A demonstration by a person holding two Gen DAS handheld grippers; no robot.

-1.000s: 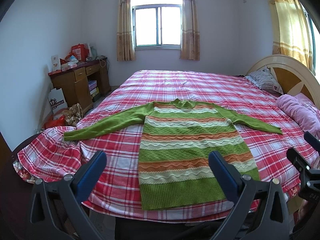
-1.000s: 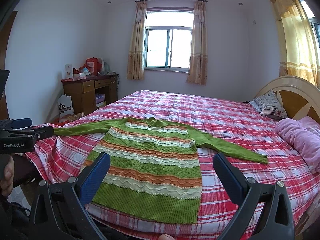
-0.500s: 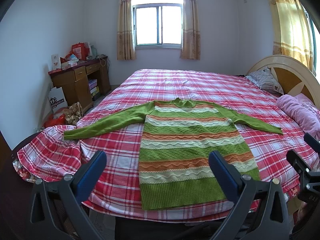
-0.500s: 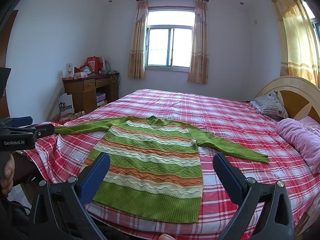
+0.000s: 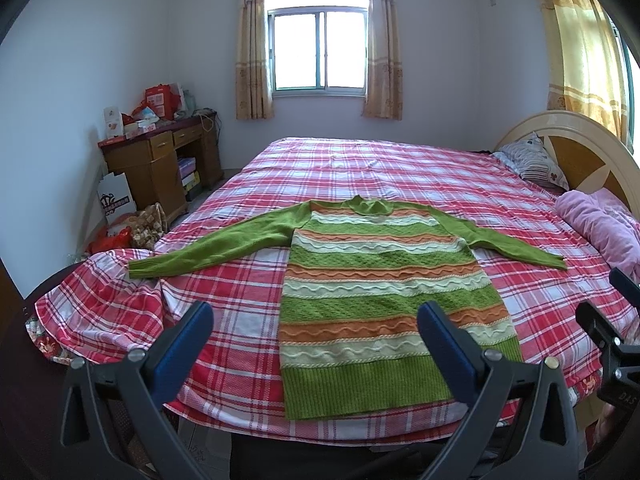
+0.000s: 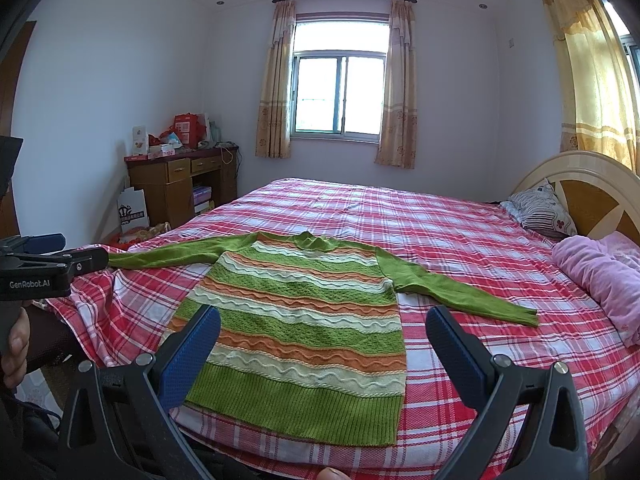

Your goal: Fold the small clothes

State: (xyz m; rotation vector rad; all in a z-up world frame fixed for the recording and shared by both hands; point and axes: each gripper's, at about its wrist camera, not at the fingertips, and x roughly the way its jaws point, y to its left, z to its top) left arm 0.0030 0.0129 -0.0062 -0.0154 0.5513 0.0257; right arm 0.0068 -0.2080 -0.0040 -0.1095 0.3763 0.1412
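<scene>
— Sweater [image 5: 384,280] first: where does it lie for you?
— Flat on the red plaid bedspread [image 5: 400,168], spread near the foot edge closest to you, hem toward you and collar toward the window [image 5: 320,52]. Both green sleeves are stretched out to the sides; the one on your left reaches almost to the rumpled corner of the cover.

— And your left gripper [image 5: 312,332]?
— You hold it above the near edge of the bed, fingers [image 5: 188,340] spread wide with nothing between them. Seen from its camera, the blue pads frame the lower left part of the sweater; they are not touching the knit.

— Your right gripper [image 6: 320,336]?
— Likewise splayed wide and empty, poised over the hem end, clear of the fabric. From its camera the left tool juts in at the edge of view, with your hand [image 6: 16,344] wrapped around the handle below it.

— What else sits around the garment?
— A pink blanket [image 6: 600,280] is bundled by the wooden headboard [image 6: 592,184] on your right, well apart from the sleeve tip. A patterned pillow [image 6: 540,208] rests beside it. Against the far left wall stands a wooden desk [image 5: 160,160] piled with red boxes, a white paper bag [image 5: 116,200] on the floor beside it
</scene>
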